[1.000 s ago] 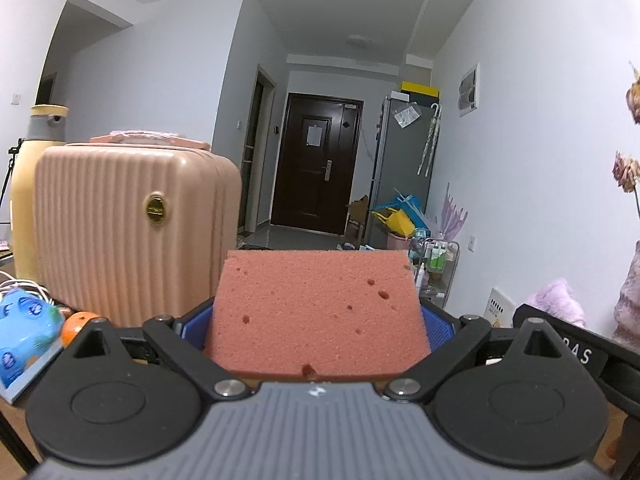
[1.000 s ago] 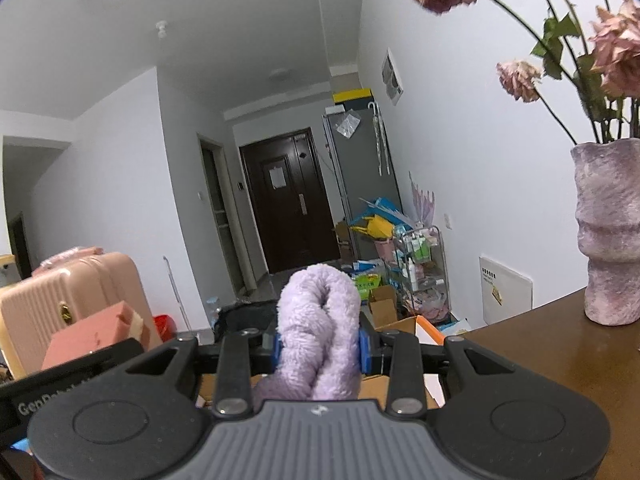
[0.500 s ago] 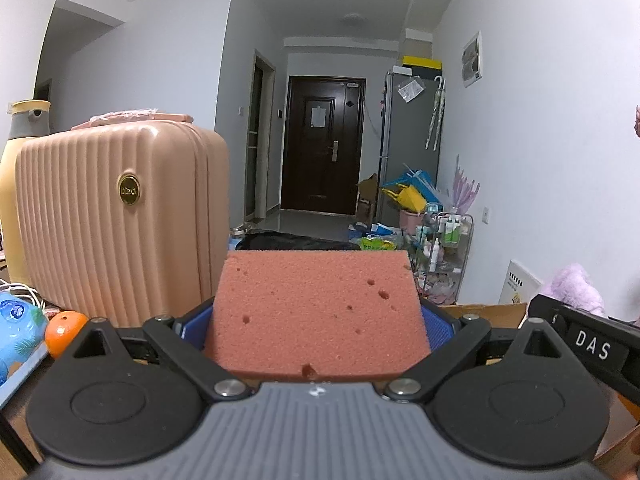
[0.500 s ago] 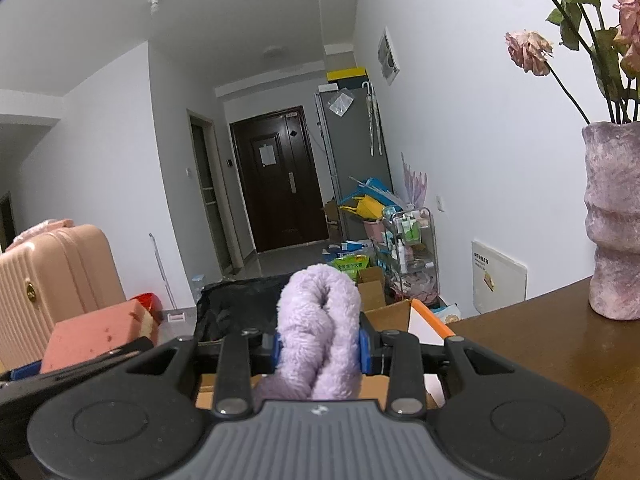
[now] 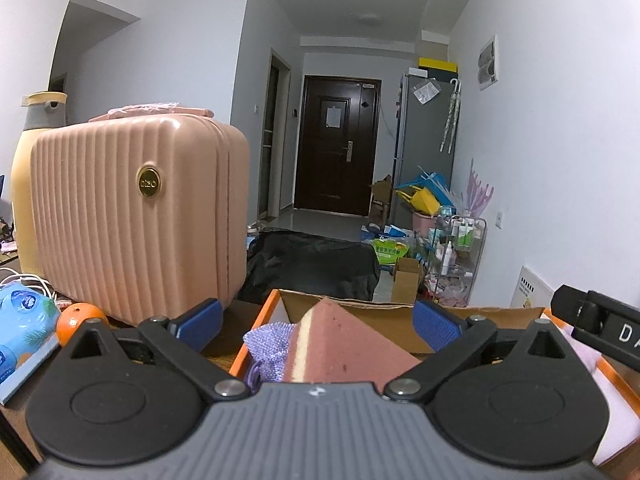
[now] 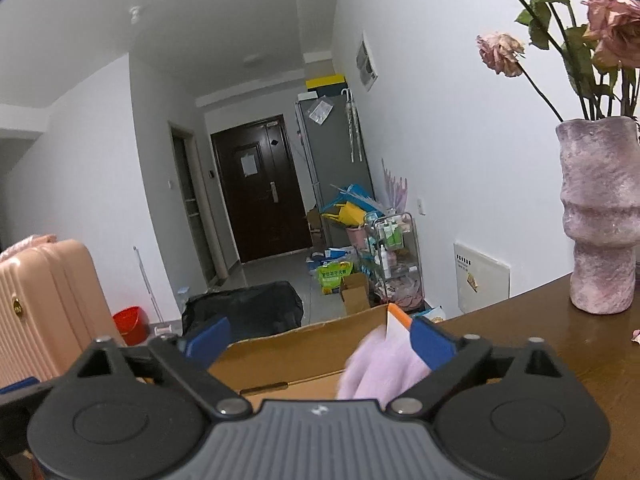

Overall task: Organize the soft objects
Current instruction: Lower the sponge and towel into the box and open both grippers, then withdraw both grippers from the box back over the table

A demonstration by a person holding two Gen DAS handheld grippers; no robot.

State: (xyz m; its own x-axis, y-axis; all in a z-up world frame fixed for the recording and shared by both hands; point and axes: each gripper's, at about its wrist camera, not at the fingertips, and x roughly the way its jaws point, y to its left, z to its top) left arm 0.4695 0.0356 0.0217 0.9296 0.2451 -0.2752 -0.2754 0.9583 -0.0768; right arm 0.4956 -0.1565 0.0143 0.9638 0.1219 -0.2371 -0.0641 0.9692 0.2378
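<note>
The left gripper has its blue fingers spread wide, touching nothing. A pink sponge lies tilted between and below them inside the cardboard box, beside a purple knitted pouch. The right gripper has just been opening; its fingers stand apart, and a lilac towel, blurred, lies against the right finger, over the same box.

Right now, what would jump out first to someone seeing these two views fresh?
A ribbed pink suitcase towers at the left. A pink sponge sits tilted in the cardboard box, between the left gripper's open fingers. In the right view, a textured vase of faded roses stands on the wooden table.
</note>
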